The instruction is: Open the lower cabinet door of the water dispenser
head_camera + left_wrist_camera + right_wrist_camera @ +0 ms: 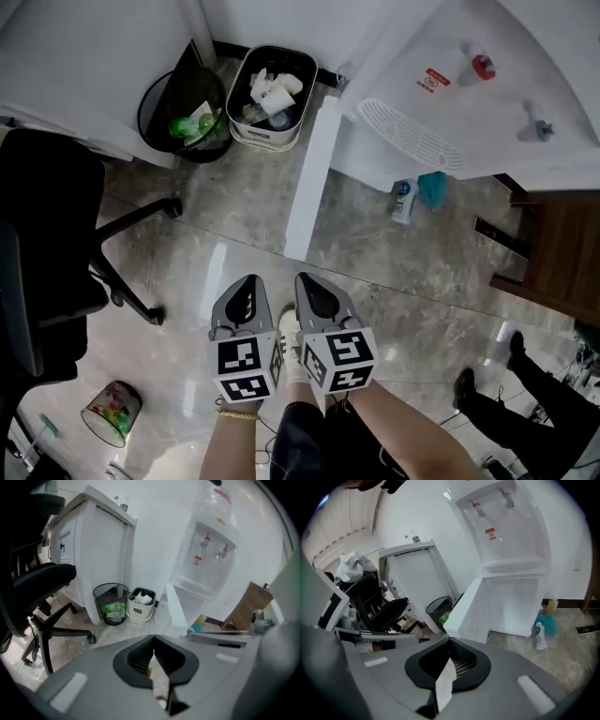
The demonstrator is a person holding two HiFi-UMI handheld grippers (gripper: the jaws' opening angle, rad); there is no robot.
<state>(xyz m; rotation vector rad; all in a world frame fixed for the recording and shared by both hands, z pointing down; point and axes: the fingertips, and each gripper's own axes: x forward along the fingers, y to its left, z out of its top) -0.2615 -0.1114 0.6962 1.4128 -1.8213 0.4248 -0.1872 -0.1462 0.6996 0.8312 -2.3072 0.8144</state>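
Standing open on its hinge, the cabinet door (309,178) looks light, stiff and smooth; grip its free edge. Left gripper (248,281) and right gripper (309,279) are both closed, empty.

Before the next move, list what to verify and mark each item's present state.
1. Lower cabinet door swung out from the water dispenser: ok.
2. Left gripper shut, nothing between jaws: ok.
3. Right gripper shut, nothing between jaws: ok.
4. Both grippers apart from the door: ok.
5. Bottle on the floor clear of the door: ok.
6. Door at its full stop: cannot tell.
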